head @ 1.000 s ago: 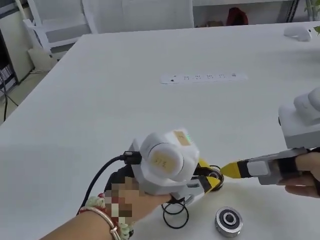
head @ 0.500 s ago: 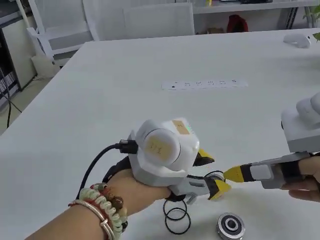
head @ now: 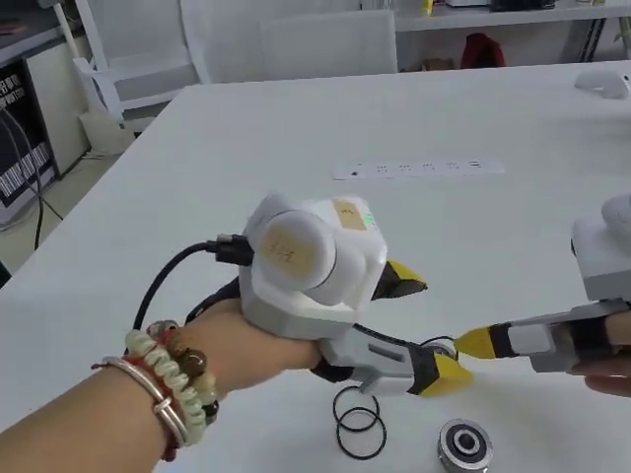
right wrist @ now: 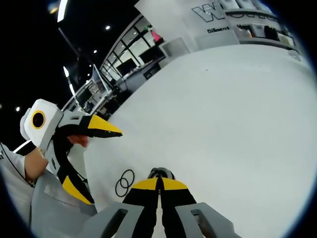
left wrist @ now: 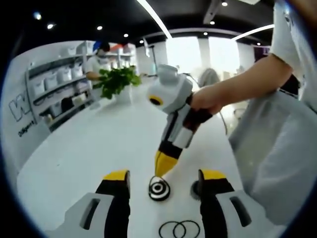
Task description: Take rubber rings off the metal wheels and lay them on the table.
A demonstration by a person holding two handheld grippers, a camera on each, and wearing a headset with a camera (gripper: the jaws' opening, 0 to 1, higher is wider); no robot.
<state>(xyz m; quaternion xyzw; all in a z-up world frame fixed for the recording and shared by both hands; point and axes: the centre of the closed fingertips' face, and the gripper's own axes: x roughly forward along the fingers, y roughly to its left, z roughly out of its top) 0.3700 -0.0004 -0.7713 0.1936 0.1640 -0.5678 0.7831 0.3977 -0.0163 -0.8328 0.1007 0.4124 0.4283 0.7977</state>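
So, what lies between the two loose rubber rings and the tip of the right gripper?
One metal wheel, lying just in front of the right gripper, as the left gripper view shows.

Shiny metal wheel (head: 463, 443), matt rubber rings (head: 359, 422), smooth table (head: 246, 148).

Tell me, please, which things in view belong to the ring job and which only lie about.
Job: two loose rubber rings; metal wheel beside them; second wheel farther back.
Lying about: power strip; plant; white object at the far table edge.
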